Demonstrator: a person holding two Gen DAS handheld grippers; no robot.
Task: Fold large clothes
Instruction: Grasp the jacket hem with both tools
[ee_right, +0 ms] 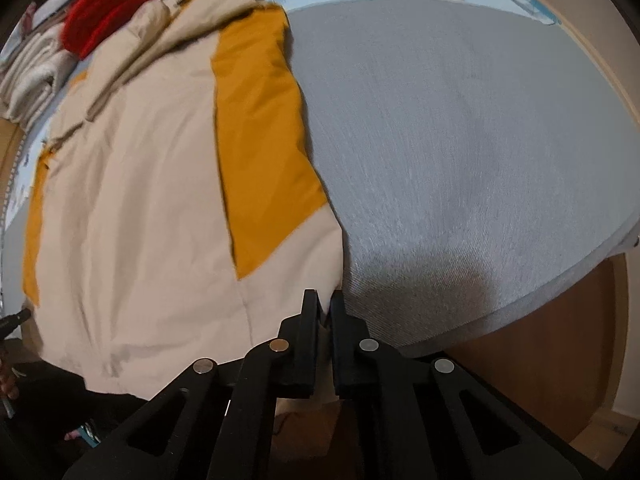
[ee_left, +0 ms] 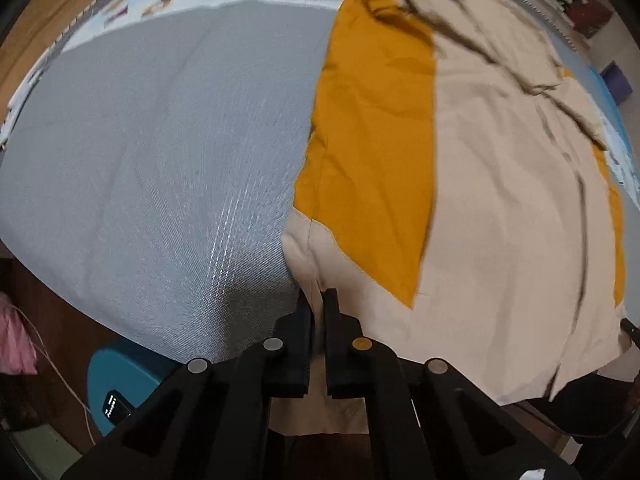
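A big cream and yellow coat (ee_left: 480, 200) lies flat on the grey bed cover (ee_left: 160, 160). The left gripper (ee_left: 319, 300) points forward and low, pinching the coat's near left corner with its tongs almost closed. The right gripper (ee_right: 325, 300) does the same at the near right corner. A red woolly thing (ee_right: 120, 4) sits past the coat's far end.
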